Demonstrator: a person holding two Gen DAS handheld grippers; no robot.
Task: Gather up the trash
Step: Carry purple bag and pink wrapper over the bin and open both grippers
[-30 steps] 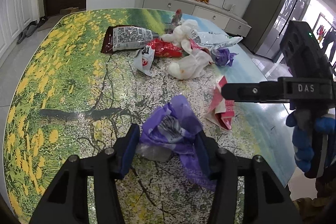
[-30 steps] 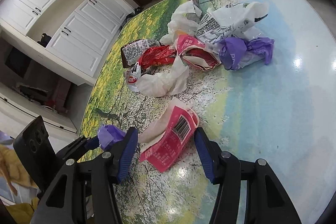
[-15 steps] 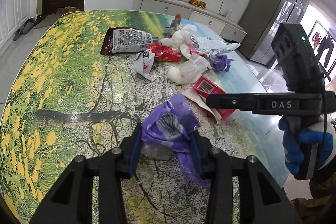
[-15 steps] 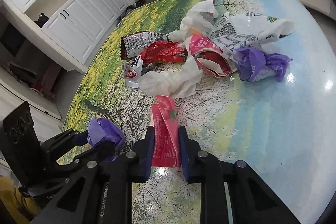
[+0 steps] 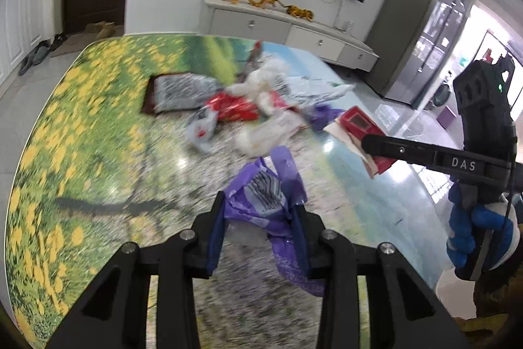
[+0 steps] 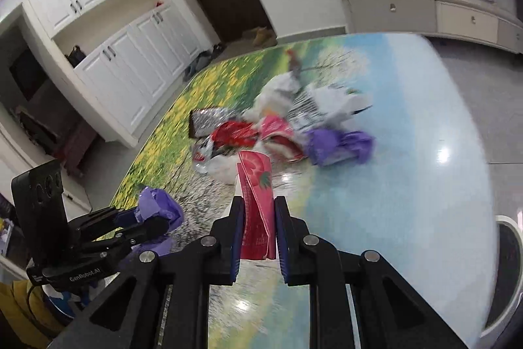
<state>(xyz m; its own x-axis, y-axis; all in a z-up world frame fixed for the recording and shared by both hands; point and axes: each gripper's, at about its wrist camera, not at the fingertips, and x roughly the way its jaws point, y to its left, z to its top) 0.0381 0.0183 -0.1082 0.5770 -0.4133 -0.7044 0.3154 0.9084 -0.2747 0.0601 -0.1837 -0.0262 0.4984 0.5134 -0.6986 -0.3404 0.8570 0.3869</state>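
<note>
We have one piece of trash in each gripper. The left gripper (image 5: 260, 229) has just been closing, and its fingers (image 5: 215, 237) now pinch a crumpled purple bag (image 5: 261, 201); part of it bulges up between the fingers and a tail hangs below. The right gripper (image 6: 258, 234) has also just been closing, and its fingers (image 6: 237, 234) stand narrow, clamped on a flattened red carton (image 6: 256, 201) that sticks up and forward out of the grip. Both pieces look clear of the bench (image 5: 98, 152).

We judge both to be very light. The bag is thin, soft film, likely slippery, so it will flop and could slide out if only a loose fold is caught; a bunched middle gives a surer hold than an edge. The carton is stiffer card, already squashed, and it keeps its shape when held across its flat faces, as now.

The rest of the trash lies in a pile (image 6: 281, 126) further along the bench: white and purple bags, red wrappers, a silver packet. These look just as light and crinkly, and several overlap, so lifting one may drag a neighbour along.
</note>
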